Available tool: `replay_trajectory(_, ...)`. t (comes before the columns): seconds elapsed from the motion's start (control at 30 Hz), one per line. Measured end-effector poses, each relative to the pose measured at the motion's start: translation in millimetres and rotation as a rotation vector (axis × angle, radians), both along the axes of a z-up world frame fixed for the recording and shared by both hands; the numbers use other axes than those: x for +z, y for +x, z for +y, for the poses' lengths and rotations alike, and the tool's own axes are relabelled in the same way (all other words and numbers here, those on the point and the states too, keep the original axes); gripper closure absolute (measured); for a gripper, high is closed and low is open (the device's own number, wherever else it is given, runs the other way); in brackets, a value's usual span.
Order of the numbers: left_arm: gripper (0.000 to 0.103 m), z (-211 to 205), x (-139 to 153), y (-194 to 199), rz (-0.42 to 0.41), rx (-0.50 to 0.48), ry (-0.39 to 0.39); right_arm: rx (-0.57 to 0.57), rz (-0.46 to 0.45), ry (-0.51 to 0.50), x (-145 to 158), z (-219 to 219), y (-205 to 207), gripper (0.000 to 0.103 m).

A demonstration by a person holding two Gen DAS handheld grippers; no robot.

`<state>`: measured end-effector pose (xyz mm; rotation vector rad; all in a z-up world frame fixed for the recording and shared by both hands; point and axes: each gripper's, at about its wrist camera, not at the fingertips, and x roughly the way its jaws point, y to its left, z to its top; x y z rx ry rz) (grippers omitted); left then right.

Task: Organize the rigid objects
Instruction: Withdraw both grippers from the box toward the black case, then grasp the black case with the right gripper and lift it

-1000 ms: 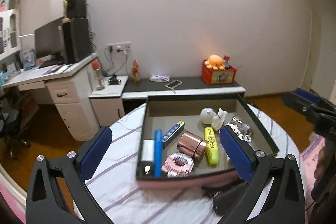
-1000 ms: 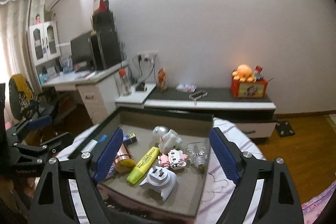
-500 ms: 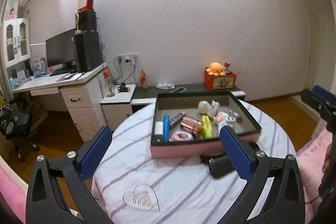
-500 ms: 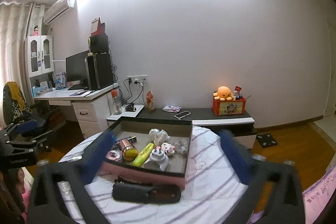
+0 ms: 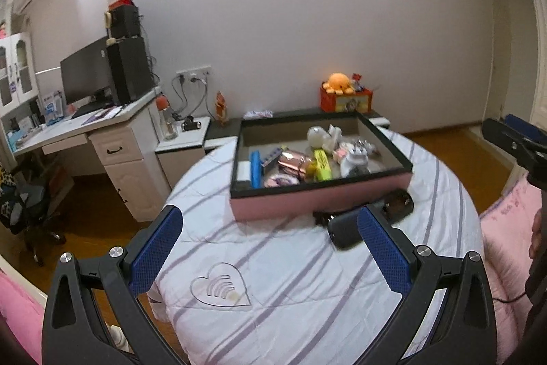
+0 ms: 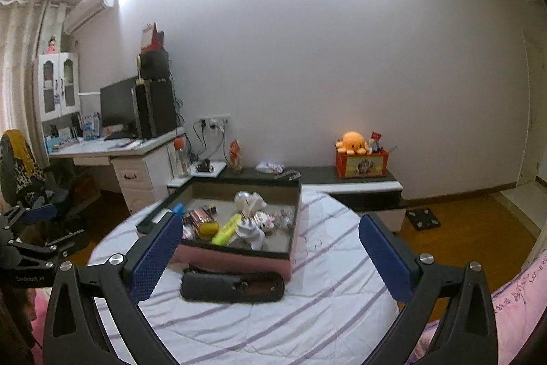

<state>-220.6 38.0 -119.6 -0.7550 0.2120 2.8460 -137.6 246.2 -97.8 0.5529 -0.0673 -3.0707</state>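
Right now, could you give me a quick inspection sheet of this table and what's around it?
Surface: round table under a striped white cloth.
Job's things: pink tray holding a yellow highlighter, copper cylinder and small items; black case in front.
Clutter: clear heart plaque.
Grippers: left gripper and right gripper open, empty.
Cables: wires at the wall socket.
Surroundings: desk, monitor, orange plush toy.

From my left wrist view, the black case is partly hidden behind my blue right-hand finger. The small items in the pink box blur together, and the frame cuts off the bench below.
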Motion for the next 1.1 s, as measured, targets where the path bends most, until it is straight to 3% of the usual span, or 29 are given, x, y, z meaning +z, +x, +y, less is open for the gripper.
replay_trajectory(0.33,0.000,18.8,-39.0,-20.1,-0.111,-0.041,-0.047,0.000,-0.248,-0.073,-64.6,21.6,-47.1,0.001)
replay_trajectory(0.47,0.000,21.0,-49.3,-28.6,-0.140,-0.043,-0.067,0.028,-0.349,-0.099,-91.7,27.0,-75.3,0.016)
replay_trajectory(0.5,0.000,21.4,-52.1,-31.1,-0.148,-0.040,-0.074,0.036,-0.372,-0.105,-96.9,27.7,-80.7,0.028)
replay_trajectory(0.57,0.000,20.5,-56.9,-34.9,-0.161,-0.032,-0.085,0.051,-0.424,-0.127,-110.0,30.8,-93.5,0.041)
replay_trajectory(0.93,0.000,17.9,-75.7,-44.7,-0.225,-0.032,-0.116,0.110,-0.541,-0.137,-134.0,24.1,-123.8,0.055)
replay_trajectory(0.97,0.000,18.3,-77.2,-44.4,-0.231,-0.037,-0.120,0.119,-0.541,-0.141,-134.3,23.7,-123.6,0.057)
replay_trajectory(1.03,0.000,18.0,-78.8,-43.1,-0.237,-0.038,-0.123,0.151,-0.544,-0.154,-133.4,22.0,-122.9,0.071)
replay_trajectory(1.1,0.000,18.1,-80.2,-42.0,-0.246,-0.044,-0.129,0.158,-0.548,-0.129,-131.3,19.6,-120.9,0.074)
